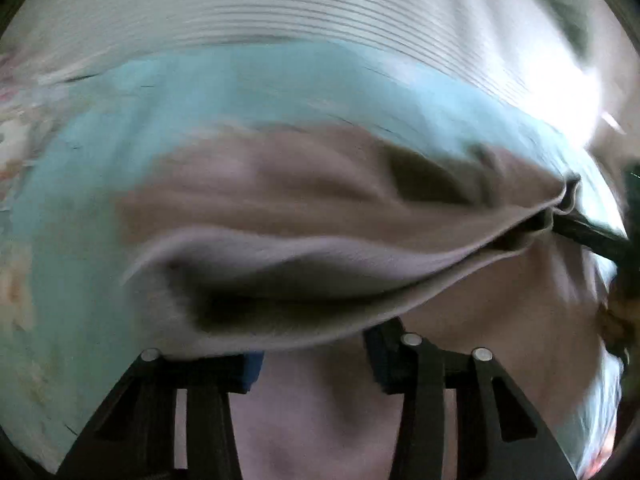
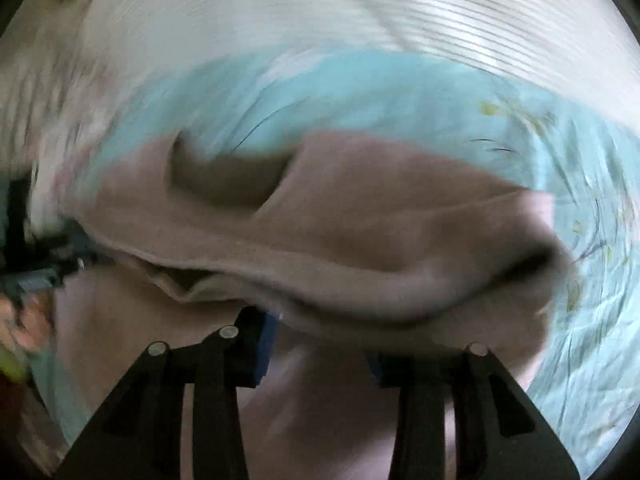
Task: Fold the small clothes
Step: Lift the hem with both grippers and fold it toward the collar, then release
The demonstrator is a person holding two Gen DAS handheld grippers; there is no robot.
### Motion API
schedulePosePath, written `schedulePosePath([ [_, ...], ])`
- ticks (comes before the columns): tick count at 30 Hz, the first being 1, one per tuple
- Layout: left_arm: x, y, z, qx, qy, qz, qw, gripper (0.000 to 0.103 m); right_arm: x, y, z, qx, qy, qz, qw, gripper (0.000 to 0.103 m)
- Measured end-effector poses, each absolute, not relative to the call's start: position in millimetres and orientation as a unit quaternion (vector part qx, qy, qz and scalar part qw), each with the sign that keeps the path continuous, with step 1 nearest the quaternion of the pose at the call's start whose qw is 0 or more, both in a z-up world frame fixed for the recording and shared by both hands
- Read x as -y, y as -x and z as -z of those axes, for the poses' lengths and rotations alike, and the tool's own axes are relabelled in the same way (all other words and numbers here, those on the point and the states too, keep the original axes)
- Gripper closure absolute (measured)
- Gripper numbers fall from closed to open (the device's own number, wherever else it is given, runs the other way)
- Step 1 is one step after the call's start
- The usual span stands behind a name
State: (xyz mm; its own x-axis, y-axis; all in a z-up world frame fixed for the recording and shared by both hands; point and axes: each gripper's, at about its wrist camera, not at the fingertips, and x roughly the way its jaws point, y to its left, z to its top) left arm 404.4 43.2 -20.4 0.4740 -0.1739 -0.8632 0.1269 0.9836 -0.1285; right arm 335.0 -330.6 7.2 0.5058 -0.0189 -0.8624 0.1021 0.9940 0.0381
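A dusty pink garment (image 1: 320, 216) lies on a light blue sheet (image 1: 100, 128); it also shows in the right wrist view (image 2: 380, 216). Both views are blurred. A folded-over edge of the garment drapes over the fingertips of my left gripper (image 1: 314, 364), whose jaws stand wide apart. My right gripper (image 2: 320, 360) also has its jaws wide apart, with the garment's fold lying over its tips. The right gripper also shows in the left wrist view (image 1: 588, 232), at the garment's right corner. The left gripper also shows in the right wrist view (image 2: 44, 268), at the garment's left end.
The blue sheet (image 2: 580, 320) has a faint floral print. A white ribbed cover (image 1: 320, 4) lies beyond it, also in the right wrist view (image 2: 460, 12). A hand (image 2: 24, 328) shows at the left edge.
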Motion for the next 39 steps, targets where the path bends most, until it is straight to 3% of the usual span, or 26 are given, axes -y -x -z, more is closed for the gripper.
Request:
schedulePosePath([
  [5, -111.1, -421.6, 12.6, -0.475, 0.165, 0.025, 0.864, 0.062, 367.7, -312.4, -30.6, -0.426, -0.135, 0.086, 0.890, 0.065],
  [8, -110.7, -388.3, 4.6, -0.454, 0.163, 0.022, 0.876, 0.056, 357.1, -282.5, -39.7, -0.415, -0.140, 0.065, 0.897, 0.063],
  [18, -70.1, -249.2, -7.6, -0.430, 0.176, 0.112, 0.878, 0.050, 295.9, -181.0, -36.7, -0.402, -0.189, -0.026, 0.896, 0.063],
  [25, -29.5, -265.4, -0.5, -0.455, 0.119, 0.144, 0.871, 0.049, 246.1, -246.7, -0.3, -0.487, -0.157, -0.115, 0.851, 0.063],
  [30, -56.6, -295.5, 21.8, -0.466, 0.088, 0.079, 0.877, 0.050, 211.0, -327.3, 44.4, -0.571, -0.070, -0.102, 0.812, 0.063],
  [33, -80.2, -304.9, 22.0, -0.460, 0.102, 0.077, 0.879, 0.059, 218.6, -360.2, 46.8, -0.537, -0.069, -0.072, 0.838, 0.064],
  [37, -101.4, -301.3, 13.3, -0.450, 0.109, 0.039, 0.886, 0.059, 252.2, -379.4, 32.9, -0.469, -0.117, 0.027, 0.875, 0.063],
  [39, -111.3, -292.5, 10.7, -0.449, 0.123, 0.021, 0.885, 0.054, 269.4, -365.8, 23.0, -0.445, -0.163, 0.050, 0.879, 0.063],
])
